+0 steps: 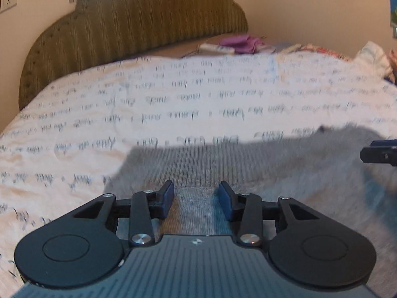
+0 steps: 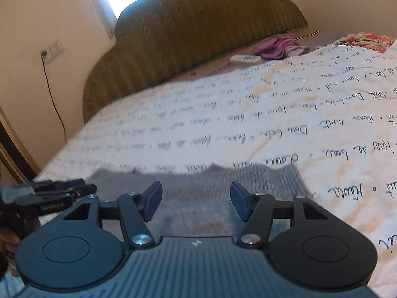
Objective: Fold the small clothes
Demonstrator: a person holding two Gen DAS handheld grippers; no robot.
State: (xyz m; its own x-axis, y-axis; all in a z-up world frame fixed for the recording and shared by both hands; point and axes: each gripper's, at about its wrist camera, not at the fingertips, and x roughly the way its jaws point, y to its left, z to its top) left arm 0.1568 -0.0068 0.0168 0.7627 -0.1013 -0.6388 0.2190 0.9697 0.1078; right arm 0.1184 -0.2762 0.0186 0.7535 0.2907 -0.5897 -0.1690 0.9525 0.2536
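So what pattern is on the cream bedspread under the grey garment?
Rows of dark handwritten-style script on the cream bedspread; clearest in the right wrist view.

Both my cameras sit low over the near end of the bed, looking along their fingers toward the green headboard (image 1: 134,24). My left wrist view faces it nearly square; my right wrist view is rolled and sees it further to its left. Both share the grey knit garment (image 1: 248,168) close below, the script-printed bedspread (image 2: 223,114) before the headboard, and a purple cloth (image 2: 278,46) at the headboard's foot.
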